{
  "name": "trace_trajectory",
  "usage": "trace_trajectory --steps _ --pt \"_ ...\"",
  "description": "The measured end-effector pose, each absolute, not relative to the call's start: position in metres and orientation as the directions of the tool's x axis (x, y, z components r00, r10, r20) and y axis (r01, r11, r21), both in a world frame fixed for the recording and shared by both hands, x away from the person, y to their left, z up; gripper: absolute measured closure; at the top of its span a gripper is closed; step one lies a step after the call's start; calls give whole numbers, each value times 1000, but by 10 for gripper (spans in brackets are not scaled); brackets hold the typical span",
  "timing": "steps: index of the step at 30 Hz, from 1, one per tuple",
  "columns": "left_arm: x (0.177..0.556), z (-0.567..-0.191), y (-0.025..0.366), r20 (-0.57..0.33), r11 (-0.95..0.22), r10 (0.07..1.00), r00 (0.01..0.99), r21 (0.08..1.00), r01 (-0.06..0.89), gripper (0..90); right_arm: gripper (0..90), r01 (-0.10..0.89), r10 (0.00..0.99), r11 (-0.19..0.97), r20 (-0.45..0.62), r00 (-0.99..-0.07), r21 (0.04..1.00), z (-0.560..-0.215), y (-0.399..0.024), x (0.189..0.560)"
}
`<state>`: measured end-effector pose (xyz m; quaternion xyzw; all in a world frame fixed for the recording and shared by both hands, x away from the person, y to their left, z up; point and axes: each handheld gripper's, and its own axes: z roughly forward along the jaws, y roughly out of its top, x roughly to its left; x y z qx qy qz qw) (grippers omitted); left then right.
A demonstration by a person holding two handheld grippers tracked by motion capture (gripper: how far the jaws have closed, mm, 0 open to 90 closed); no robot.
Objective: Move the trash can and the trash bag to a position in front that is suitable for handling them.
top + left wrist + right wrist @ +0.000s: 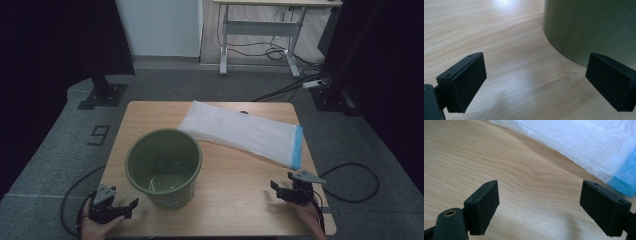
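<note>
Zero progress so far, looks like. Bin (pixel 163 167) sits empty on table (pixel 235 185), bag stack (pixel 245 134) flat behind it, touching rim. Left tool (pixel 121 209) by bin, right tool (pixel 282 190) near bag; both spread wide, holding nothing. Bagging bin all left, I'd guess.

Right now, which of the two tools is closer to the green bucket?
The left tool: it sits just beside the bucket at the table's near left edge. The right tool is farther off, below the blue-edged end of the white bag.
</note>
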<state>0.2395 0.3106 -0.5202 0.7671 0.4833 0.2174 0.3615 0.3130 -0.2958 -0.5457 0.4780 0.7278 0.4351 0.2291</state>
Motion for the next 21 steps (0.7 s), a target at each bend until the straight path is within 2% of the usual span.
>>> trace_trajectory --steps 9,21 --pt "223 -505 282 17 -358 826 564 789 499 32 154 475 880 191 65 -471 859 -543 -289 325" --pt "240 -498 265 5 -381 763 647 811 443 33 139 481 916 158 54 -397 862 -542 -301 312"
